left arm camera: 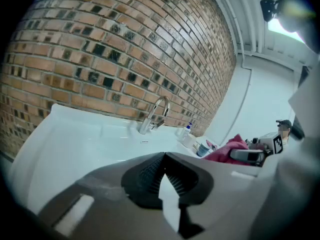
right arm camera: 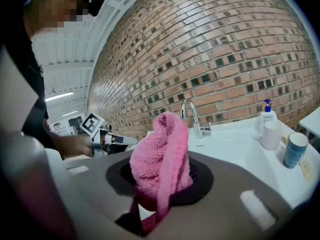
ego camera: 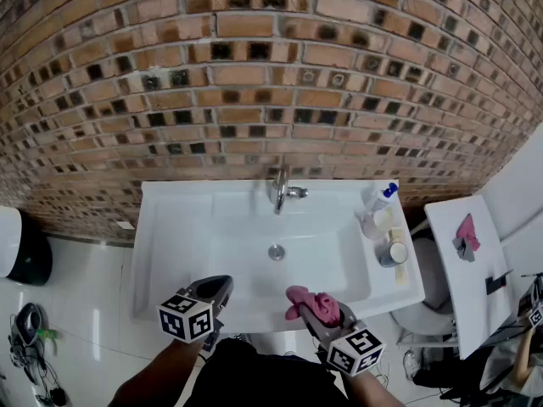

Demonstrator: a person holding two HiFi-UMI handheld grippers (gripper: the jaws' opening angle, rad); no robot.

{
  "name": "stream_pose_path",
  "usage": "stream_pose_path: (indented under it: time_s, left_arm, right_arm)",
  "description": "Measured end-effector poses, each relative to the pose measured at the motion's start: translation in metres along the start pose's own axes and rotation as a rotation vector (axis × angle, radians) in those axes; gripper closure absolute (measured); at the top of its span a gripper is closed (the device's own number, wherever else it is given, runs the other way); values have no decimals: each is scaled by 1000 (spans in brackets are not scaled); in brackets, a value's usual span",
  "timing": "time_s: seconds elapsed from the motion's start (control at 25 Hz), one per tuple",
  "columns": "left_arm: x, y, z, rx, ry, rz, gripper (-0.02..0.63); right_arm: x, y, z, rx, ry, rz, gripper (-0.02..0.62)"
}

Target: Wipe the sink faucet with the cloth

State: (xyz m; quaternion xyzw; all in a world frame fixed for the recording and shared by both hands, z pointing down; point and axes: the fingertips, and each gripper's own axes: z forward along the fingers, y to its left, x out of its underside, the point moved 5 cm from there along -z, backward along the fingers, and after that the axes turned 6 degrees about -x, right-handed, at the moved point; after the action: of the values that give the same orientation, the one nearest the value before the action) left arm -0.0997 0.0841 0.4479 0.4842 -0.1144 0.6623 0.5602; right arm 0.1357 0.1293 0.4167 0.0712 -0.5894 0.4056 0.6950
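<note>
A chrome faucet (ego camera: pixel 280 189) stands at the back middle of the white sink (ego camera: pixel 178 227), against the brick wall. It also shows in the left gripper view as the faucet (left arm camera: pixel 155 115) and in the right gripper view as the faucet (right arm camera: pixel 192 115). My right gripper (ego camera: pixel 318 312) is over the sink's front rim, shut on a bunched pink cloth (ego camera: pixel 310 302). The cloth (right arm camera: pixel 162 154) stands up between its jaws. My left gripper (ego camera: pixel 221 285) hovers at the front rim, left of the right one, shut with nothing in it (left arm camera: pixel 164 156). Both are well short of the faucet.
A soap dispenser (ego camera: pixel 382 197), a white cup (ego camera: pixel 377 223) and a blue cup (ego camera: pixel 394 251) stand on the sink's right ledge. The drain (ego camera: pixel 276 252) is mid-basin. A white table (ego camera: pixel 475 287) with a pink item (ego camera: pixel 466 236) stands to the right, a black bin (ego camera: pixel 30 248) to the left.
</note>
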Motion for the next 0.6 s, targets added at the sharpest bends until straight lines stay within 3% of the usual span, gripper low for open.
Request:
stream_pose_path:
  time_s: [0.36,0.6]
  left_arm:
    - [-11,40,24,78,56,21,600]
    - [-11,43,39,73,77,5,600]
  right_arm:
    - [-38,-40,44,111,-66,33,482]
    - [-52,-86,51,153,-67,36,482]
